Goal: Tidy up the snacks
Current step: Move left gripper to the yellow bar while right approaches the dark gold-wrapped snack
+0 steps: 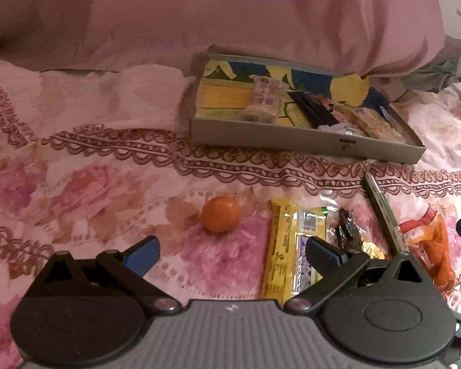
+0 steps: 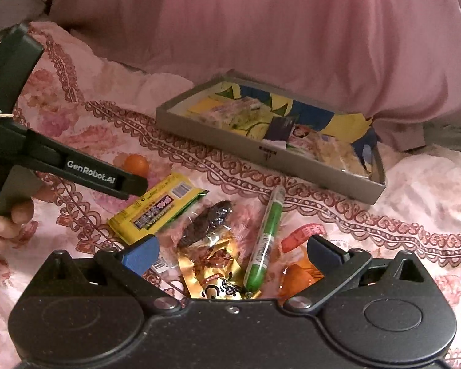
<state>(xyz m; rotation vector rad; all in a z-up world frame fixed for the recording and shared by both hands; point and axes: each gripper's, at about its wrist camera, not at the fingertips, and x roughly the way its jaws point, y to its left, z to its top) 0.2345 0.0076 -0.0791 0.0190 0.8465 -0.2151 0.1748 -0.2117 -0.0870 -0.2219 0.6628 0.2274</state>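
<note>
A shallow grey box (image 1: 304, 140) is seen lying on a pink floral bedspread (image 1: 92, 190), its far edge against a plain pink pillow (image 1: 230, 15). The box floor is printed in yellow, blue and green. Inside, a clear wrapped snack (image 1: 262, 98) is placed near the middle, a dark flat packet (image 1: 315, 110) lies beside it, and pale wrapped biscuit-type packs (image 1: 375, 123) are piled at the right end. Exact contents of these wrappers cannot be read.

Loose snacks are spread on the bedspread in front of the box, none touching it. A small orange fruit (image 1: 220, 217) sits alone to the left. A yellow bar packet (image 2: 156, 207) lies next to it, then a clear pack with dark pieces (image 2: 207, 223), a gold foil packet (image 2: 213, 269), a green stick in a wrapper (image 2: 265, 240) angled toward the box, and an orange-red packet (image 2: 301, 253) at the right.

The left gripper (image 1: 232, 252) is held above the bedspread with fingers spread wide, nothing between them; its body and a hand (image 2: 6, 212) on its handle are seen in the right wrist view. The right gripper (image 2: 232, 252) is also spread apart, empty, above the gold packet and green stick.
</note>
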